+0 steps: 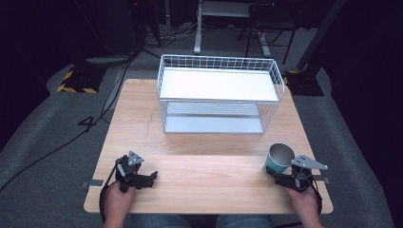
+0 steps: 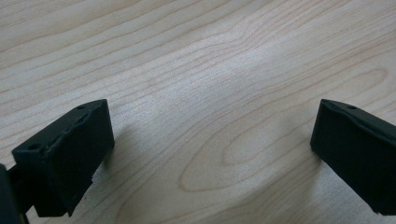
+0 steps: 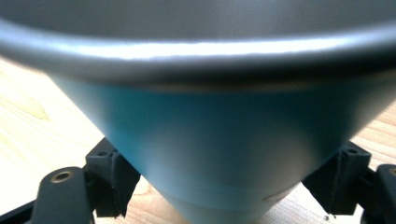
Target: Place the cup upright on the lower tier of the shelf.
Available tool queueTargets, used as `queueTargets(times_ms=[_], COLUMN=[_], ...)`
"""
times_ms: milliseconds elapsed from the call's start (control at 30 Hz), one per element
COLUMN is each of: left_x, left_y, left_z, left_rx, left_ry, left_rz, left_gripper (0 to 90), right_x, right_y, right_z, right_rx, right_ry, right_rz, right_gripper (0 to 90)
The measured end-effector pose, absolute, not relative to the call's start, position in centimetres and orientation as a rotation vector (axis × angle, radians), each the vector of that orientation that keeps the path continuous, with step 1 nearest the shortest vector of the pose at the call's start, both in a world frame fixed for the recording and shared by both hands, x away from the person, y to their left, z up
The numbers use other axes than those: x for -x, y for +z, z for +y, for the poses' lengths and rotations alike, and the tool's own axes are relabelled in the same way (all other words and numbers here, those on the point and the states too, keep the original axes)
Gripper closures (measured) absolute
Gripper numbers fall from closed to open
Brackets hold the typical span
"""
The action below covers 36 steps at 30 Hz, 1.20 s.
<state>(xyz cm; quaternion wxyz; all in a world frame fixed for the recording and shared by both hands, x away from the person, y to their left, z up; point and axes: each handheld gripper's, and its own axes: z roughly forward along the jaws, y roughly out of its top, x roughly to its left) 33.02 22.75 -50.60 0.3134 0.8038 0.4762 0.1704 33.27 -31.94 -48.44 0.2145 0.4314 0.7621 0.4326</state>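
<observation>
Left gripper [image 1: 153, 178] sits lower left of the high view, resting low over the desk [image 1: 199, 180], hand [image 1: 116, 197] behind it; jaws wide apart, nothing between them. Left gripper view confirms: left gripper [image 2: 212, 140] has one black jaw at each lower corner, bare wood grain in the gap. Centre top of the high view: white wire rack [image 1: 219, 92] with two shelves, standing on the far half of the desk, well apart from both grippers. Lower right of the high view: blue cup [image 1: 278, 159], grey inside, tilted with the mouth toward upper left, base at the right gripper [image 1: 277, 178], hand [image 1: 304, 199] at the desk's near right edge. Right gripper view: cup [image 3: 205, 154] takes up most of the frame, grey rim across the top, blue wall narrowing down toward the base; right gripper [image 3: 219, 182] has a jaw on each side of the lower wall, clamped on it. Cup is close to the desk; contact with the desk can't be told.
</observation>
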Motion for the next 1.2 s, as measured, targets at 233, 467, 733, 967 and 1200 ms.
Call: queueTargets(times_ms=[233, 467, 733, 967, 1200], left_x=[-33.0, -32.9, -32.9, -32.9, -32.9], left_y=[-50.6, -50.6, -50.6, -50.6, -50.6], left_z=[22.8, 22.8, 22.9, 22.9, 22.9], left_rx=[-2.114, -2.112, -2.112, -2.113, -2.114], left_ry=[0.448, 0.45, 0.455, 0.455, 0.455], left_rz=[1.266, 1.271, 1.267, 1.267, 1.267], left_gripper=[0.0, 0.0, 0.0, 0.0, 0.0], right_x=[-33.9, -34.9, -36.6, -38.1, -39.5], right_y=[-47.5, -46.7, -45.3, -44.4, -43.6], right_z=[-31.1, -29.9, -28.5, -27.1, -25.4], right_rx=[-1.193, -1.171, -1.155, -1.145, -1.116], right_ry=[1.207, 1.195, 1.203, 1.207, 1.201], right_rz=[2.137, 2.177, 2.196, 2.201, 2.211], right_gripper=[22.3, 22.3, 22.3, 22.3, 22.3])
